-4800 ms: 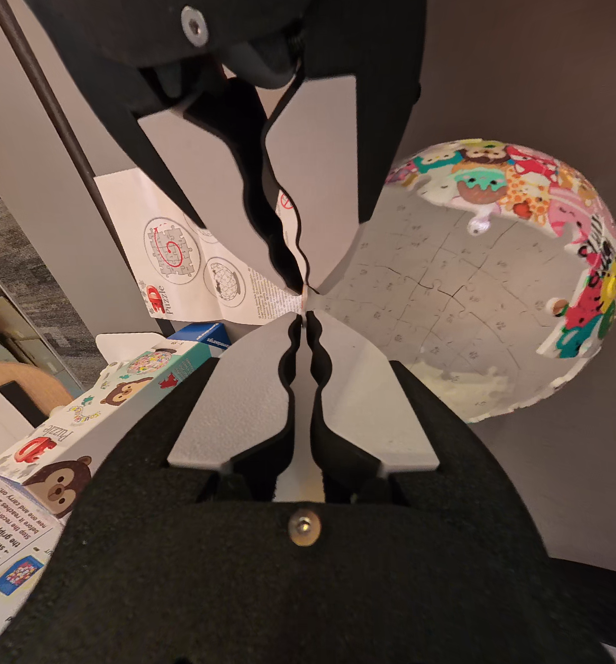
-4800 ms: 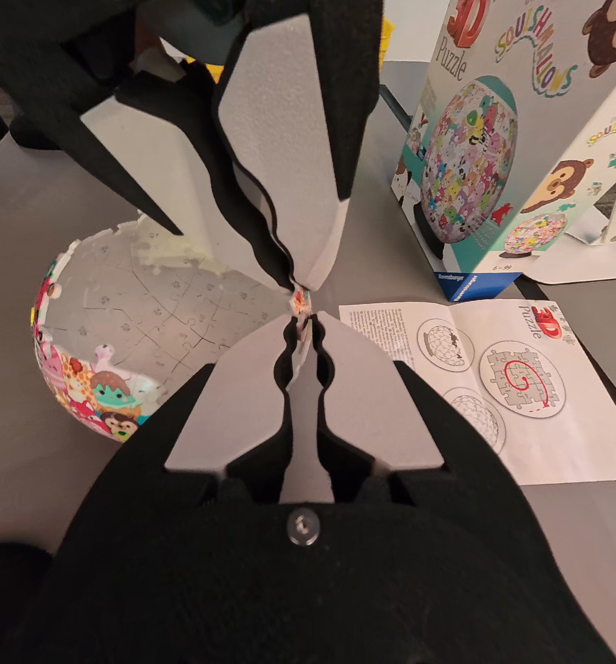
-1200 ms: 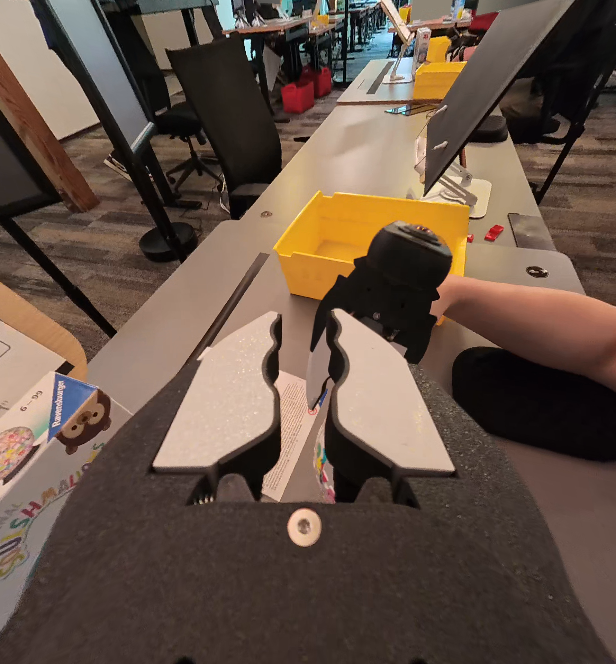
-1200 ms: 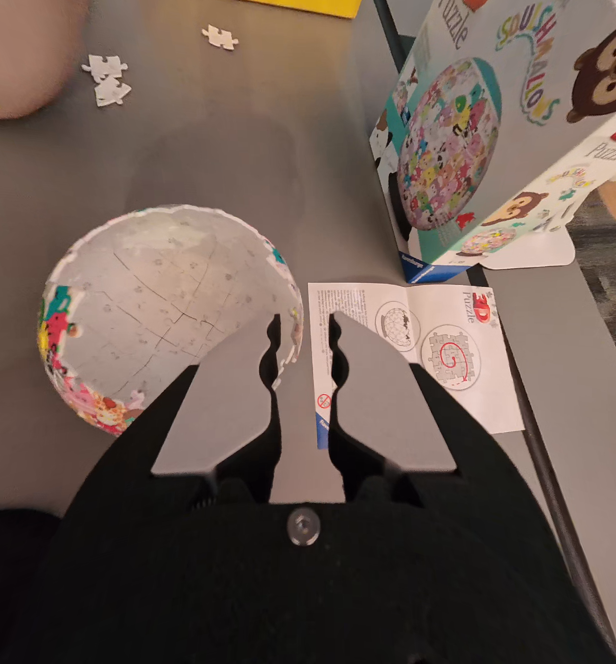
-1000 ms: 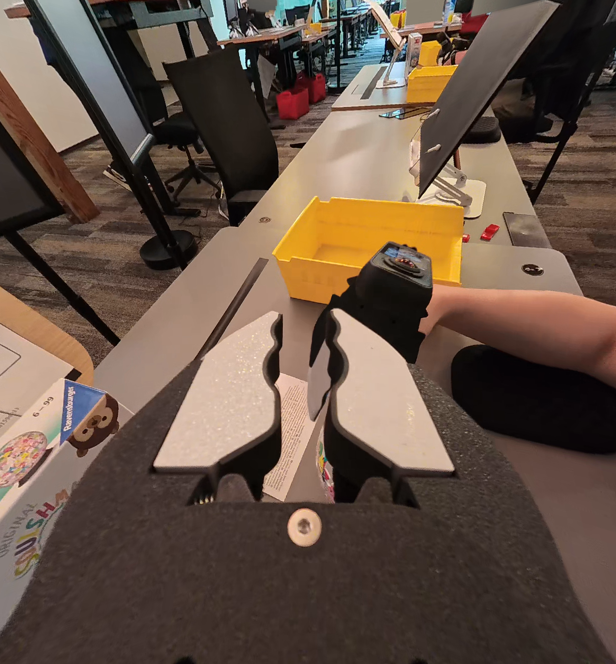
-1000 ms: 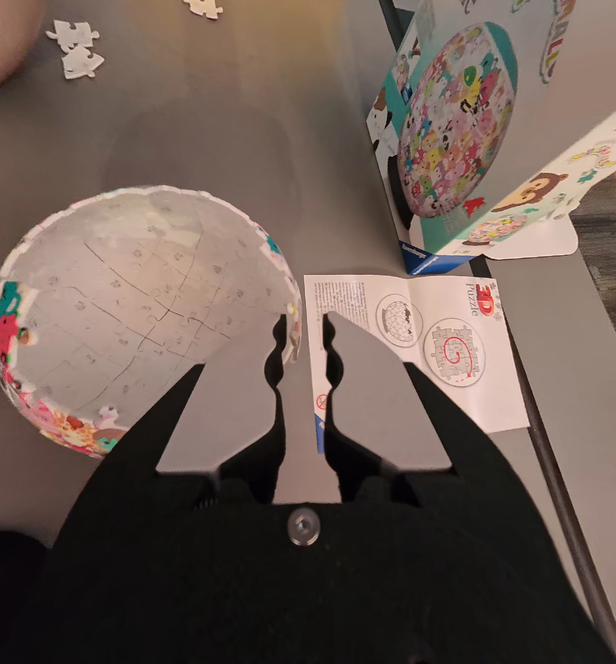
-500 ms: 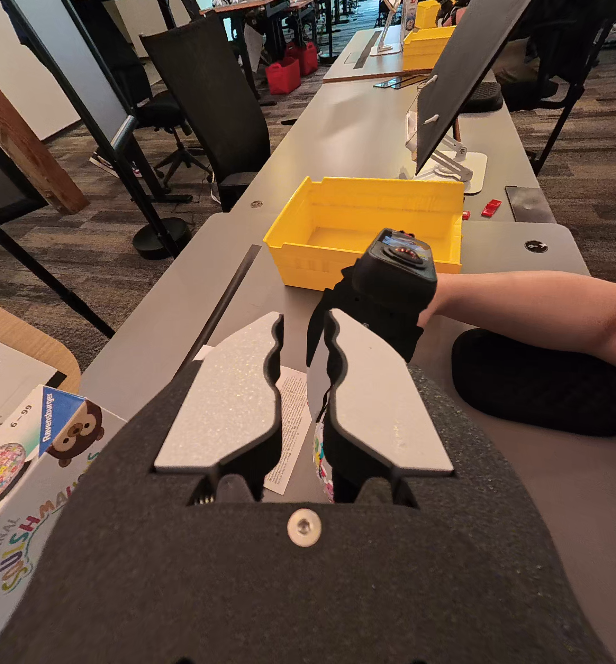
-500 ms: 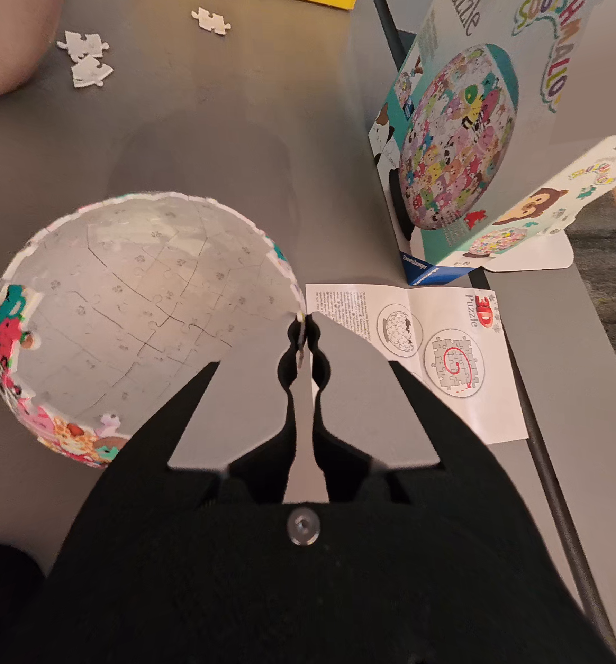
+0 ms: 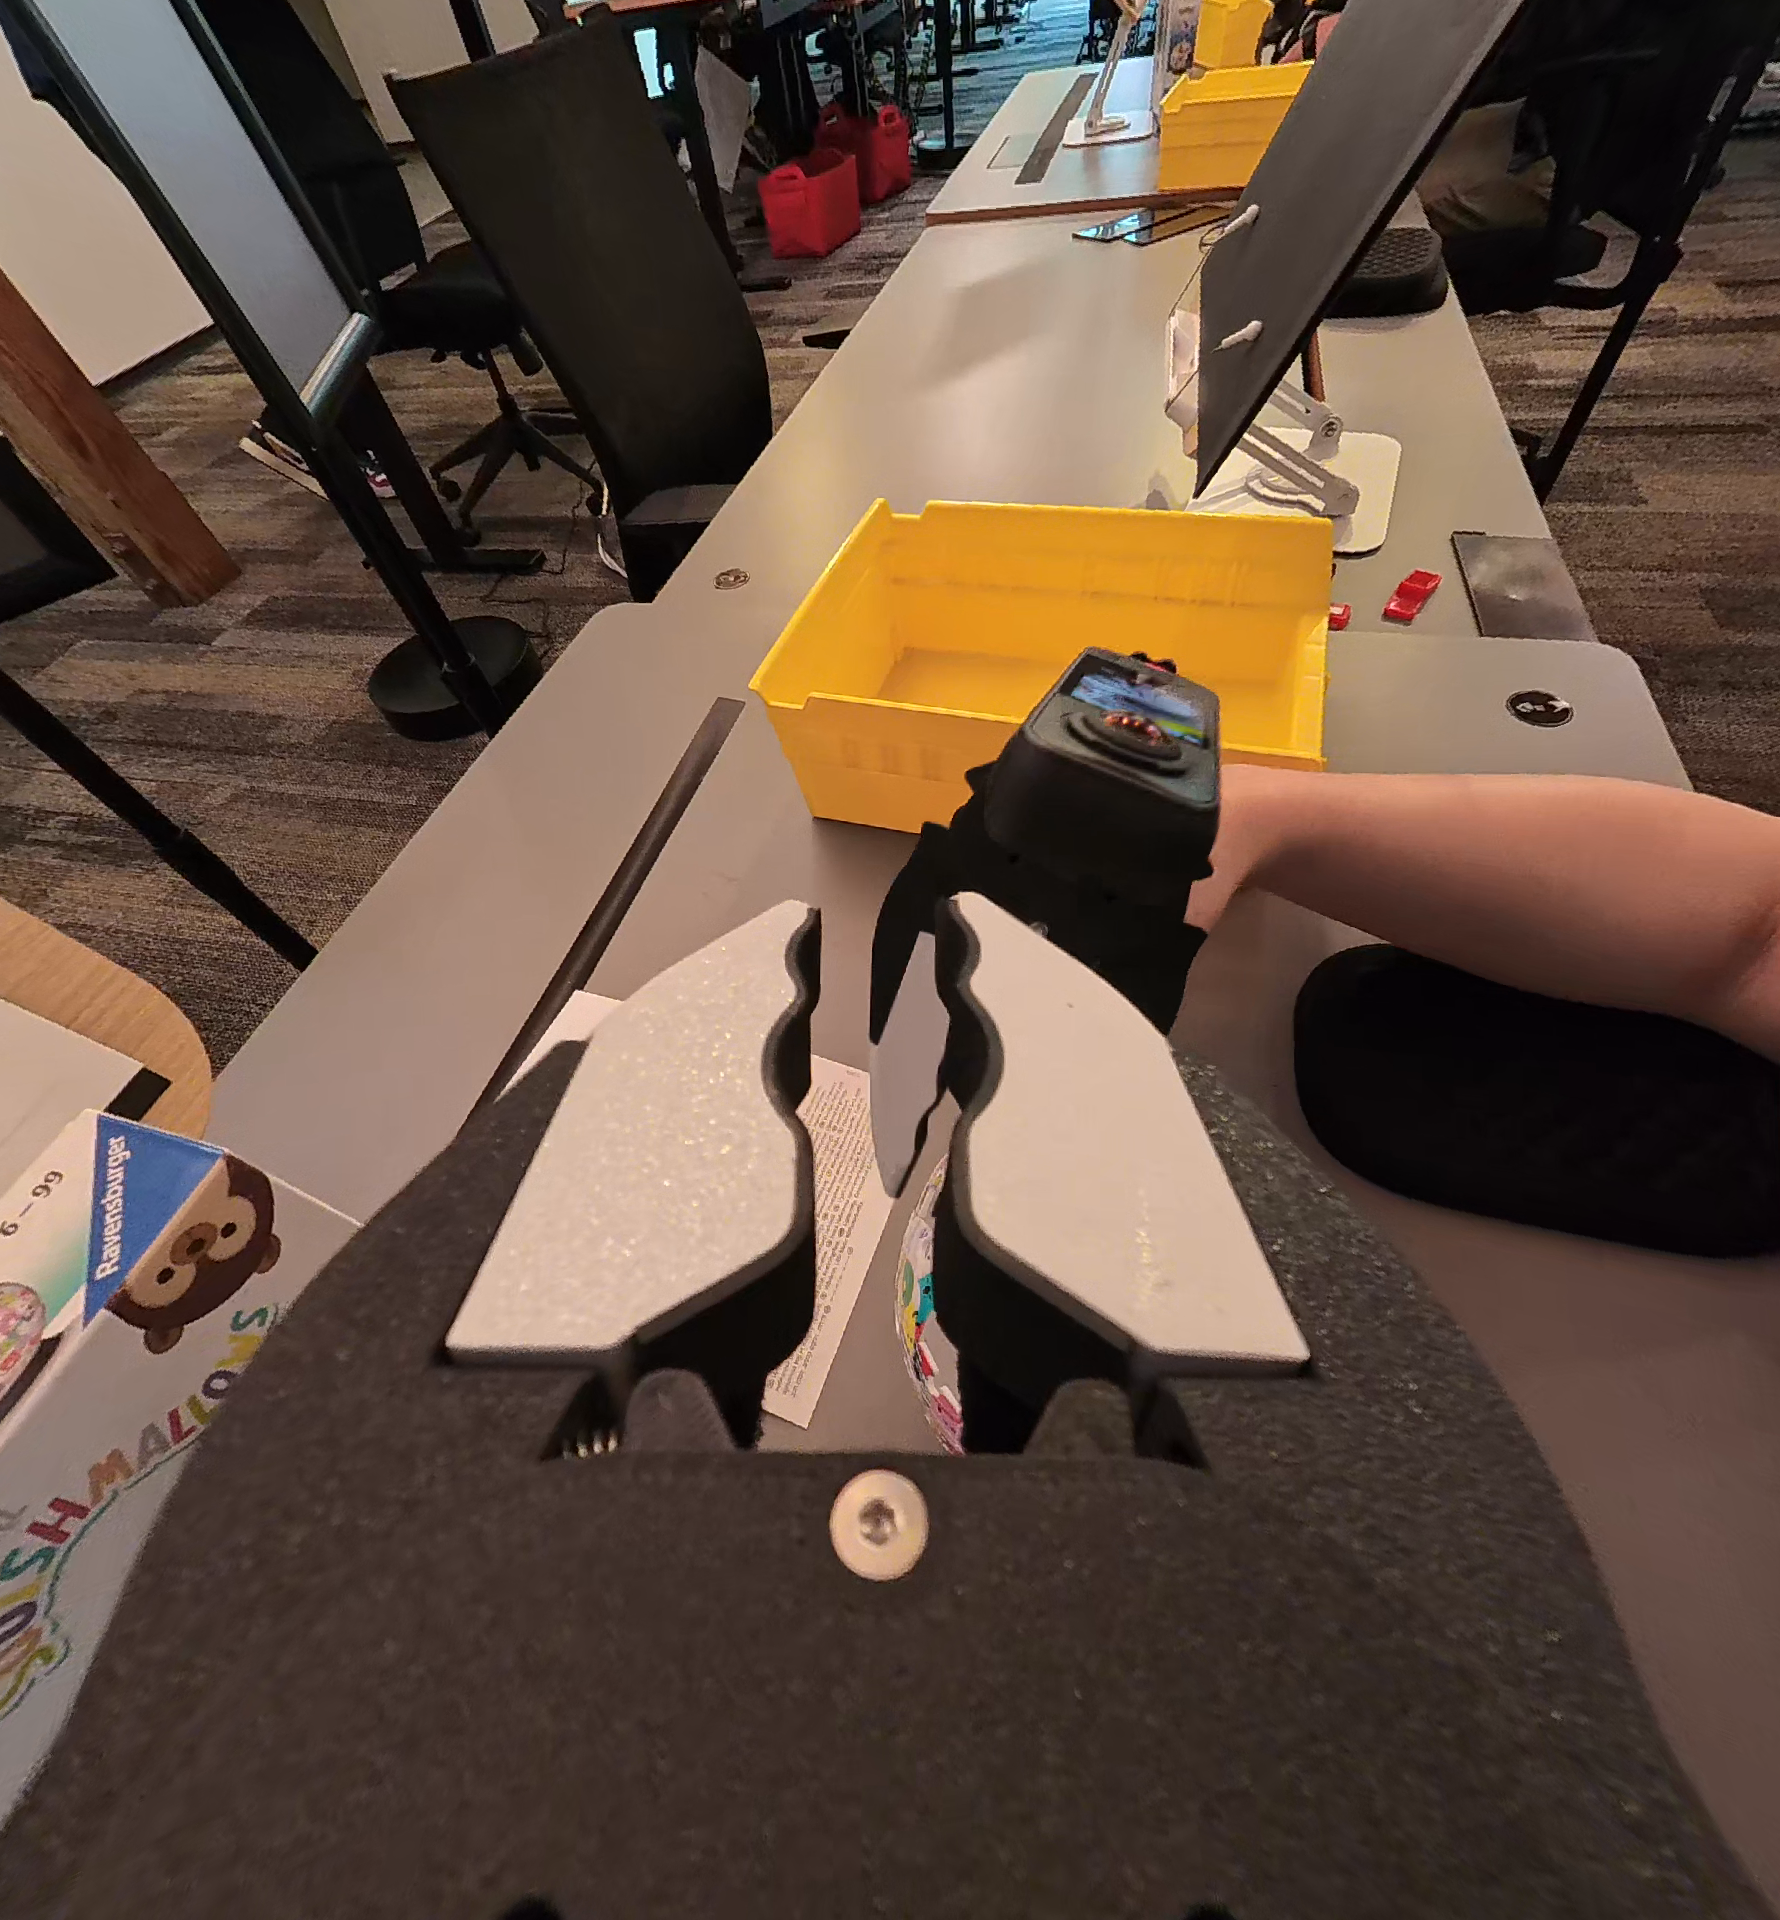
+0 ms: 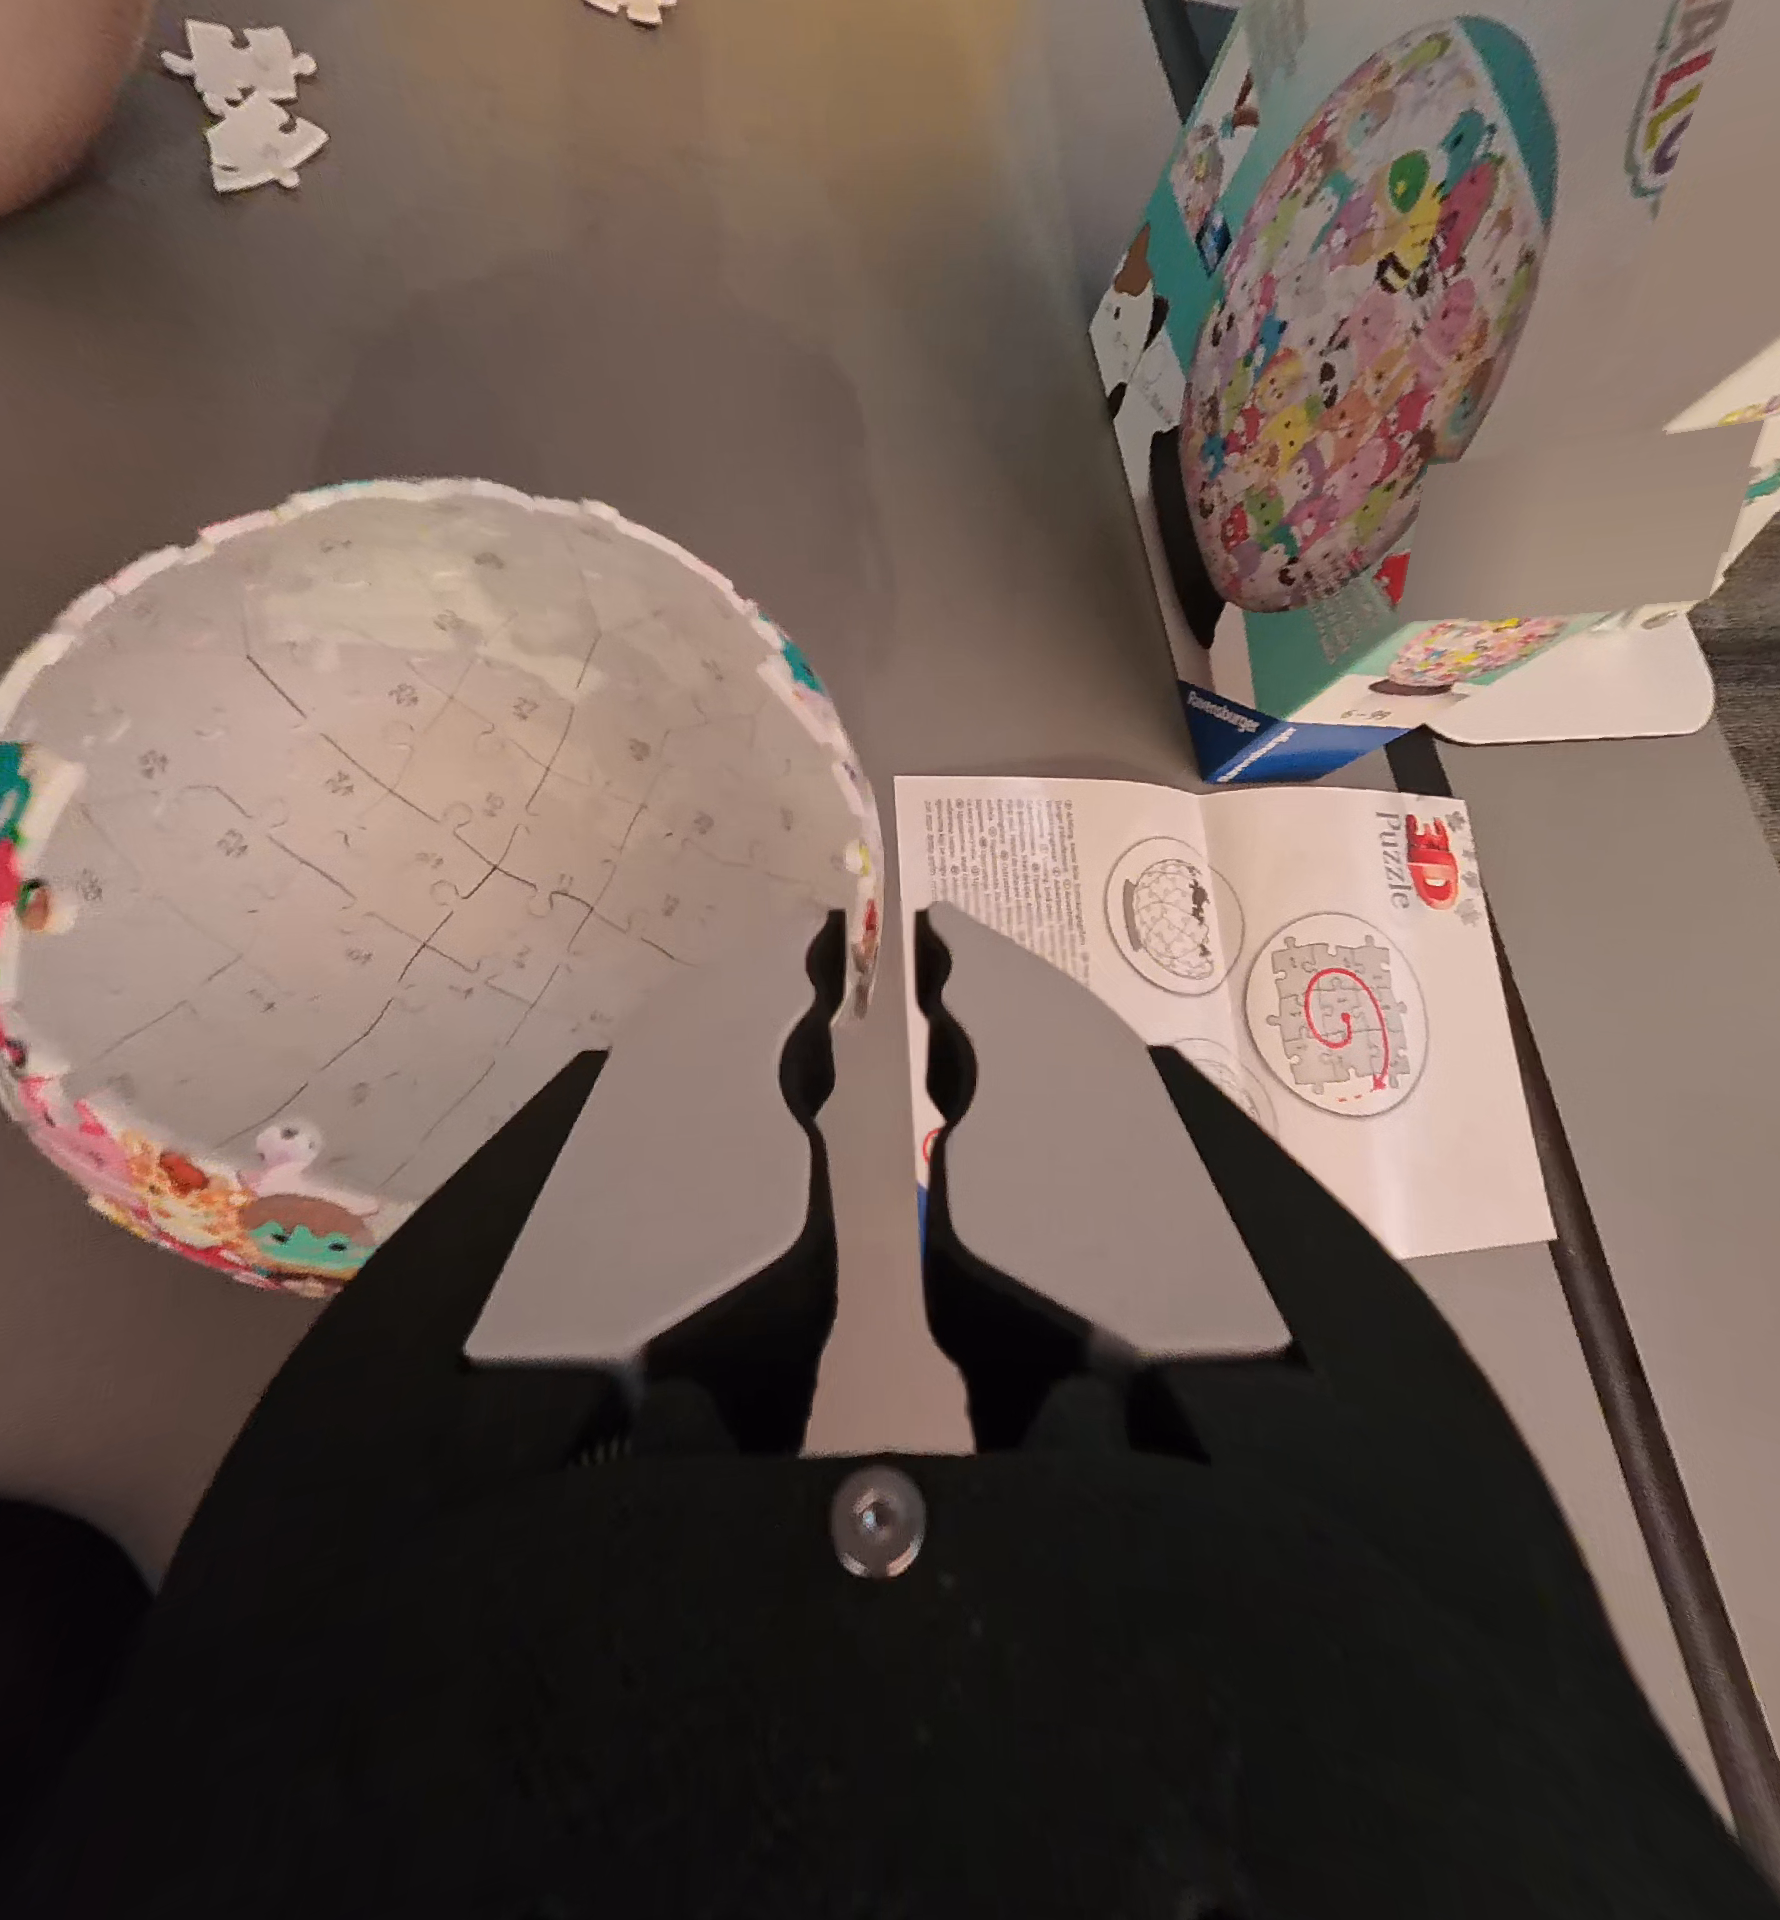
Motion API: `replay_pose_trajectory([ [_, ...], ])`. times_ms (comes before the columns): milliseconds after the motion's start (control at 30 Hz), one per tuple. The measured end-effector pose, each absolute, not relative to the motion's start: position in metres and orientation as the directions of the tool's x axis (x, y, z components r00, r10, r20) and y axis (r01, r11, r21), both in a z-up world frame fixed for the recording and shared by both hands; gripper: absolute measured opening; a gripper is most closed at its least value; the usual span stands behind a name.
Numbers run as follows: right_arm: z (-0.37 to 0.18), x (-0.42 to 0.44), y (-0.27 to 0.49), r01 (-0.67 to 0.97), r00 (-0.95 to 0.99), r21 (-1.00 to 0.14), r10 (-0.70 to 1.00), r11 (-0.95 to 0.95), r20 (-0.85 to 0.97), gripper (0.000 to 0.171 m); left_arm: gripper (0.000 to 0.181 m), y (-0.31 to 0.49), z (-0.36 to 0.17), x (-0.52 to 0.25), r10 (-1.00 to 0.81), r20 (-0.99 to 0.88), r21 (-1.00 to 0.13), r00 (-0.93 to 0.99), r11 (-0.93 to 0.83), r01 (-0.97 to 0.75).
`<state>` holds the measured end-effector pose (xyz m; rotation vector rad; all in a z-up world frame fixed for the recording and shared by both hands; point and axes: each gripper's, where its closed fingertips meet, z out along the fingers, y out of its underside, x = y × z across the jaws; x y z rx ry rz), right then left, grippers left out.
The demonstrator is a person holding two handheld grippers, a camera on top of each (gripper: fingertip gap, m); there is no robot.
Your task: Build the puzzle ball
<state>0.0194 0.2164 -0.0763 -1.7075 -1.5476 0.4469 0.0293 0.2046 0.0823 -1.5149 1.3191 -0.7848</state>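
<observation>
While both claws gape: grey desk (image 10: 657,312), yellow bin (image 9: 1052,582), office chairs (image 9: 595,249) beyond.

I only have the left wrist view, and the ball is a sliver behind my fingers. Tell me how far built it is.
Observer: Unfinished. The puzzle ball is an open, bowl-like shell, and its grey inside faces the right wrist camera.
Operator: Report the right gripper.
Observer: The right gripper is open. The shell's rim sits in the gap between its fingers, and the jaws are not clamped on it.
Operator: Find me spare pieces.
Observer: A few loose pieces lie on the table beyond the ball, near the top left of that view.
</observation>
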Motion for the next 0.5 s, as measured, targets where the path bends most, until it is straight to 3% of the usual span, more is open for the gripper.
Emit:
replay_pose_trajectory([
  [167,-0.0829,0.0178,0.2168,0.697,0.2,-0.717,0.953,0.024,0.227,0.004,0.021,0.2047,0.0826,0.0293,-0.97,-0.113,-0.932,0.215,0.028,-0.362],
  [500,-0.0817,0.0172,0.2174,0.705,0.209,-0.709,0.95,0.02,0.234,0.004,0.019,0.203,0.0789,0.0322,-0.973,-0.107,-0.928,0.205,0.023,-0.373],
])
